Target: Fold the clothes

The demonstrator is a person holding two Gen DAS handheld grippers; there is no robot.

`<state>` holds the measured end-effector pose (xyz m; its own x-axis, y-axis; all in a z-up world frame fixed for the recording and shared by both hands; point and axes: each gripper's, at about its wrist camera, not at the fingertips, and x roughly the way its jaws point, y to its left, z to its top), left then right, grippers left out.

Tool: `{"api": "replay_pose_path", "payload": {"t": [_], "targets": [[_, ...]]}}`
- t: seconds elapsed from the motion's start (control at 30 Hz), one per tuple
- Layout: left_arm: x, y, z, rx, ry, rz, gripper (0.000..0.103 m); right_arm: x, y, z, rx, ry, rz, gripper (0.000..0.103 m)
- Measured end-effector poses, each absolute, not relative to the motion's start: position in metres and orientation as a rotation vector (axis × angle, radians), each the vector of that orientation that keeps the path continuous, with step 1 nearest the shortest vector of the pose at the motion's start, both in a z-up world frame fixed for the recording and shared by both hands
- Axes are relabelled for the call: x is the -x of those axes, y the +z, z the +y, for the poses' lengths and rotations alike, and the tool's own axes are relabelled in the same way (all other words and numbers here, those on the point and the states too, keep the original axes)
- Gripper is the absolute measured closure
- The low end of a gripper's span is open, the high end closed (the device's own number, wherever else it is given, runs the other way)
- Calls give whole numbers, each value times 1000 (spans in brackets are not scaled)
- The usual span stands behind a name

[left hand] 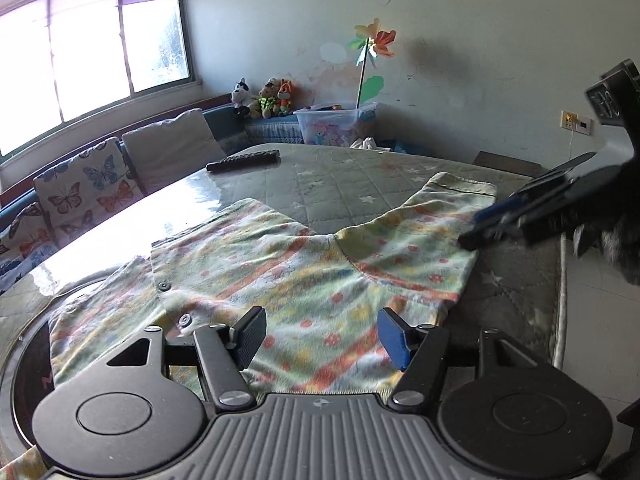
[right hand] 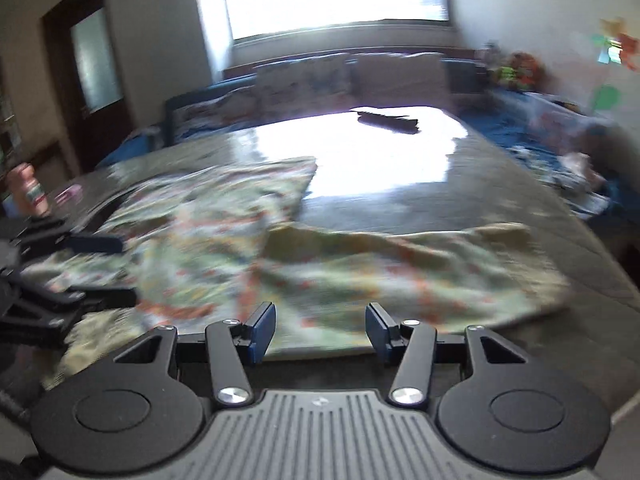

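Floral garment is laid across the quilted table, partly folded, one sleeve out toward 1 o'clock in the left wrist view. Left gripper is held over the near hem, jaws released, nothing clamped. Right gripper is likewise parted and empty, its view smeared. Risk: a one-layer pinch would drag the fold askew. Remote control at 11 o'clock could be snagged by swung cloth.

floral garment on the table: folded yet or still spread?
Partly folded. The floral garment lies flat on the table, one side doubled over the body, a sleeve out toward the right gripper. No compact stack yet.
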<state>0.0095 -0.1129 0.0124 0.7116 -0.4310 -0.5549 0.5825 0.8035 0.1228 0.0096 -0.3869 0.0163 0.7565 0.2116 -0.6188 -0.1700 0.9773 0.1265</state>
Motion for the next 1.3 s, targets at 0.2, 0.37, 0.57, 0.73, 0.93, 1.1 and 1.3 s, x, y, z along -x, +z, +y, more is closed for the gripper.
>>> {"api": "replay_pose_path", "payload": {"t": [0.2,0.37,0.57,0.73,0.93,1.1,1.3], "targets": [[-15,9,-126,-299,-560,562,38,-28,7,-436,-35,-69,637,53],[-18,7,-130,-303,-548,568,35,-44,-3,-461,-81,-164,650,54],[-25,7,-134,-305,-536,591,35,-50,-14,-462,-113,-177,666,72],[-29,9,-139,-317,-540,605,35,-56,-5,-464,-120,-166,633,94],[-29,3,-149,-330,-566,618,34,-62,-5,-464,-126,-166,624,96],[-31,-8,-155,-350,-569,647,34,-59,-4,-466,-163,-166,616,97],[-28,-10,-154,-345,-567,632,32,-48,45,-457,-184,-100,506,98]]}}
